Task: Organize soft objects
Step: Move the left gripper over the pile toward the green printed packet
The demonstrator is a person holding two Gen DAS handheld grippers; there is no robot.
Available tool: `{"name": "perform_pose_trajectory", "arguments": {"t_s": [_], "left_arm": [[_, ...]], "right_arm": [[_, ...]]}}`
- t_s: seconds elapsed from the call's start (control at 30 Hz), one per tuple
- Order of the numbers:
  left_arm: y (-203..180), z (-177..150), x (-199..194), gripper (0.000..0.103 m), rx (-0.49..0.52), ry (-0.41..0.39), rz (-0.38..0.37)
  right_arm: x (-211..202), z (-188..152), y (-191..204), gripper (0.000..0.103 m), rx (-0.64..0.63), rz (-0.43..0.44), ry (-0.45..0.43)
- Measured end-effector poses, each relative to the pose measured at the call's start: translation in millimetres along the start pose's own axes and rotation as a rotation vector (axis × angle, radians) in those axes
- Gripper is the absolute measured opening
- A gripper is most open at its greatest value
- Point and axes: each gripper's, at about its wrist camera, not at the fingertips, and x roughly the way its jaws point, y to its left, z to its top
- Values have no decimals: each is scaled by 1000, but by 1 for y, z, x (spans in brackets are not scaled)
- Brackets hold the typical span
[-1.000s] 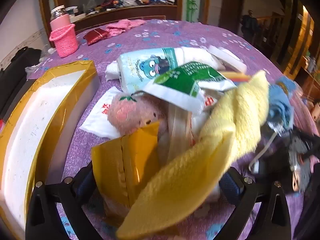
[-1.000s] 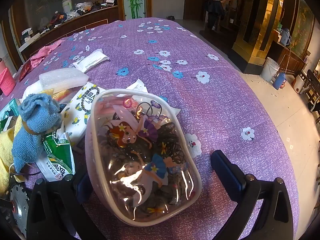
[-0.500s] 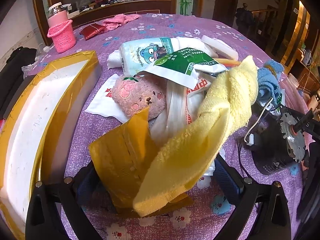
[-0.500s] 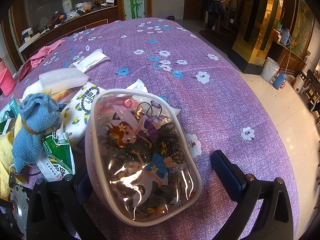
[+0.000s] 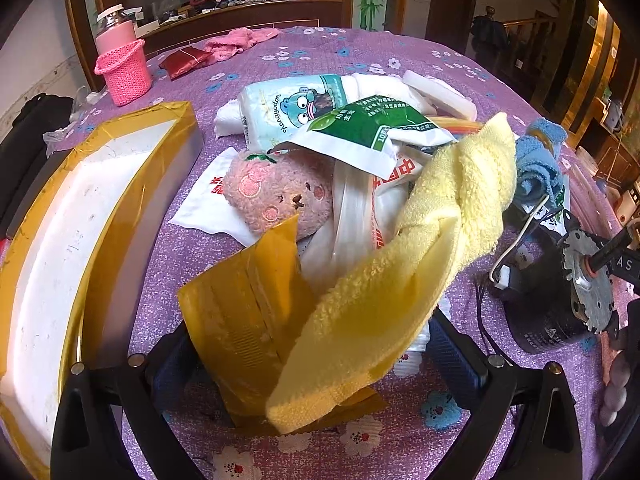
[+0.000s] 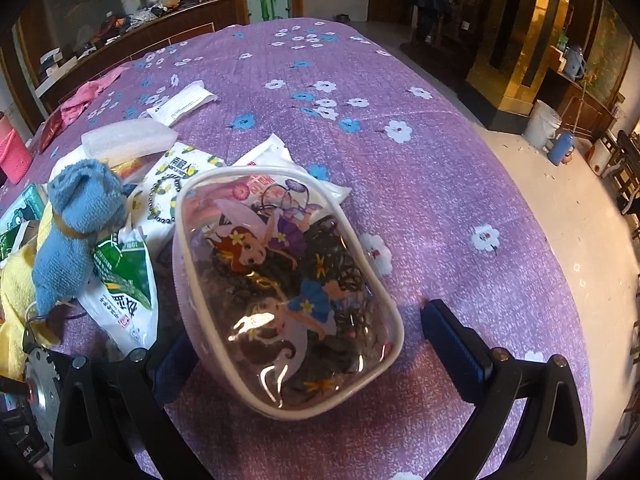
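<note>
**Towel may drag the pile**

Pulled back since a second ago, the left gripper (image 5: 308, 364) sits wide around a gold pouch (image 5: 244, 320) and yellow towel (image 5: 408, 264), gripping neither as far as can be seen. Closing could snag both, spilling the heap beside the gold tray (image 5: 120, 216). The right gripper (image 6: 304, 356) stands wide around the fairy pouch (image 6: 280, 280).

Fluffy yellow terry towel (image 5: 440, 232), glossy gold foil pouch (image 5: 244, 328), shiny clear plastic case (image 6: 288, 292), matt woven purple tablecloth (image 6: 400, 184).
</note>
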Motion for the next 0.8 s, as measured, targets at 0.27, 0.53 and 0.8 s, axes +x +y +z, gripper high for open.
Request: {"name": "perform_pose_trajectory", "arguments": {"t_s": [0.27, 0.53, 0.8], "left_arm": [[14, -1, -5, 102, -59, -34, -86], [23, -4, -15, 99, -109, -87, -200], [36, -3, -89, 100, 9, -311, -243]], "right_arm": [[-40, -6, -14, 102, -5, -63, -41], [-150, -26, -22, 103, -32, 77, -485], [-87, -20, -43, 103, 50, 141, -348]]}}
